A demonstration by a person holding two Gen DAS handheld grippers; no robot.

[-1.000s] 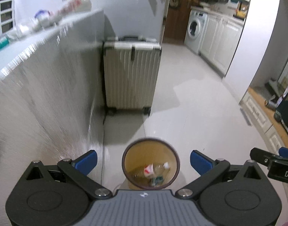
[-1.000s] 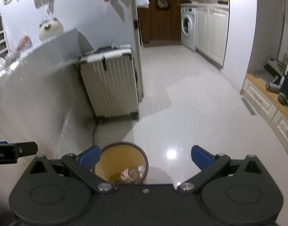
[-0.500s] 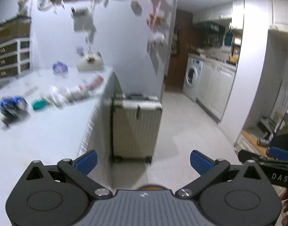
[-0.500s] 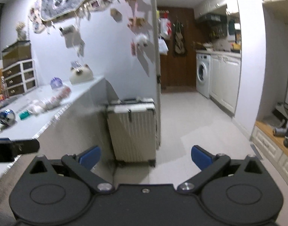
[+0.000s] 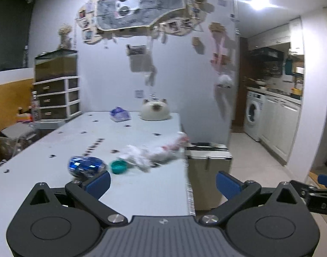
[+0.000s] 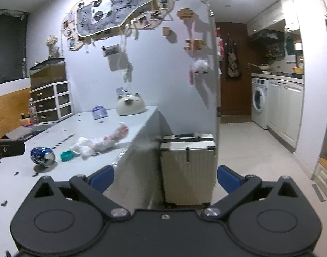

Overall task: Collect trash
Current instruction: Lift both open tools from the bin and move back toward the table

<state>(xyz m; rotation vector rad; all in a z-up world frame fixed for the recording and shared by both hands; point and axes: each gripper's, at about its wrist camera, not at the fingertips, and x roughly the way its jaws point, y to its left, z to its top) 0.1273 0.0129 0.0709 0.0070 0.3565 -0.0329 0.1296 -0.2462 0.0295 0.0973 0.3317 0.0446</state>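
Observation:
A crushed blue can [image 5: 86, 165] lies on the white table [image 5: 56, 150] just ahead of my left gripper [image 5: 163, 184], which is open and empty. Next to the can are a teal cap [image 5: 119, 166], crumpled white plastic [image 5: 137, 154] and a red-and-white wrapper [image 5: 174, 143] near the table's right edge. My right gripper [image 6: 165, 178] is open and empty, held off the table's right side. It sees the can [image 6: 42, 156], the cap [image 6: 66, 155], the plastic [image 6: 84, 146] and the wrapper [image 6: 117, 137] to its left. The trash bin is out of view.
A white cat-shaped pot [image 5: 155, 112] and a blue-white bag [image 5: 119, 114] stand at the table's far end. A cream suitcase [image 6: 188, 169] stands on the floor against the table's end. Drawers [image 5: 56, 97] are at the far left; a washing machine [image 6: 259, 101] is beyond.
Both grippers have risen from over the floor bin to table height. The bin with its bottles dropped out of view and the tabletop trash came into view. Both stayed open.

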